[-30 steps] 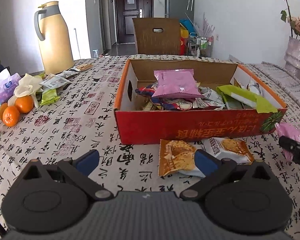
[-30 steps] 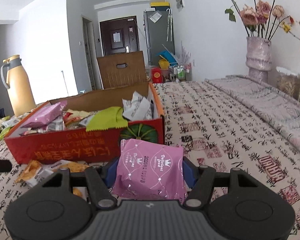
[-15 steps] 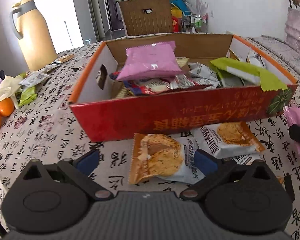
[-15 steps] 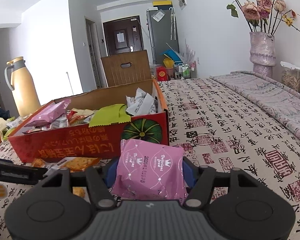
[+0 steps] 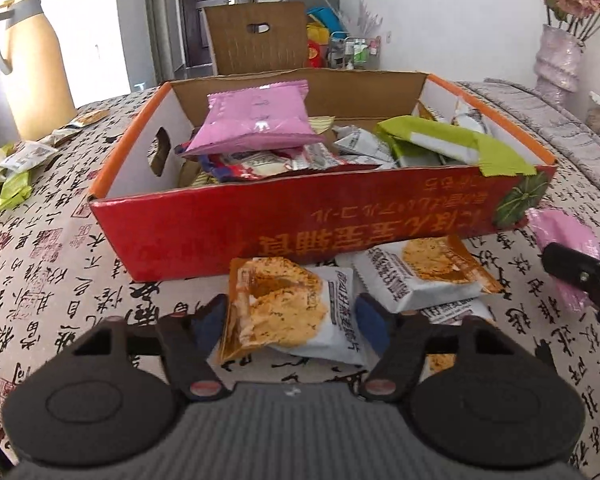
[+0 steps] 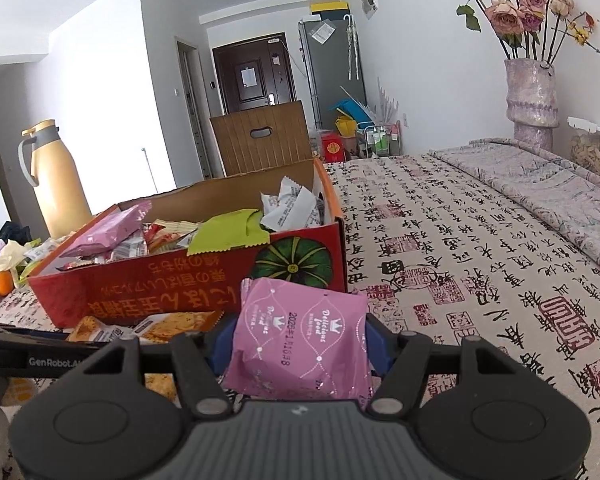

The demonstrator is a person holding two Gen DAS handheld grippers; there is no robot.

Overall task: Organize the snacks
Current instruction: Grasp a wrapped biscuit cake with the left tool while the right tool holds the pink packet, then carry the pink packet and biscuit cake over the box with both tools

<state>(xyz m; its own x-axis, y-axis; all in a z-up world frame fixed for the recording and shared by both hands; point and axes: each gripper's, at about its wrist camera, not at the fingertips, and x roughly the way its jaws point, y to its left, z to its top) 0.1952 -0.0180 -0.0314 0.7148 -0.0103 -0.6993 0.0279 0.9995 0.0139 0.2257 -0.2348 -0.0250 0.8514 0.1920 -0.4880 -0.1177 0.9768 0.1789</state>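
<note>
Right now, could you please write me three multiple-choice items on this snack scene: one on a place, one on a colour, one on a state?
1. Where does the cracker packet between the left gripper's fingers lie?
A. inside the box
B. on the tablecloth in front of the box
C. beside the jug

2. What colour is the packet in the right gripper?
A. pink
B. green
C. white

3. How is the box?
A. taped shut
B. open and empty
C. open with snacks inside

Answers:
1 B: the packet rests on the tablecloth just short of the box's red front wall, and the left jaws are closing around it.
2 A: the right wrist view shows a pink wrapper clamped between the blue pads.
3 C: its top is open, and pink, green and white packets are piled in it.
</note>
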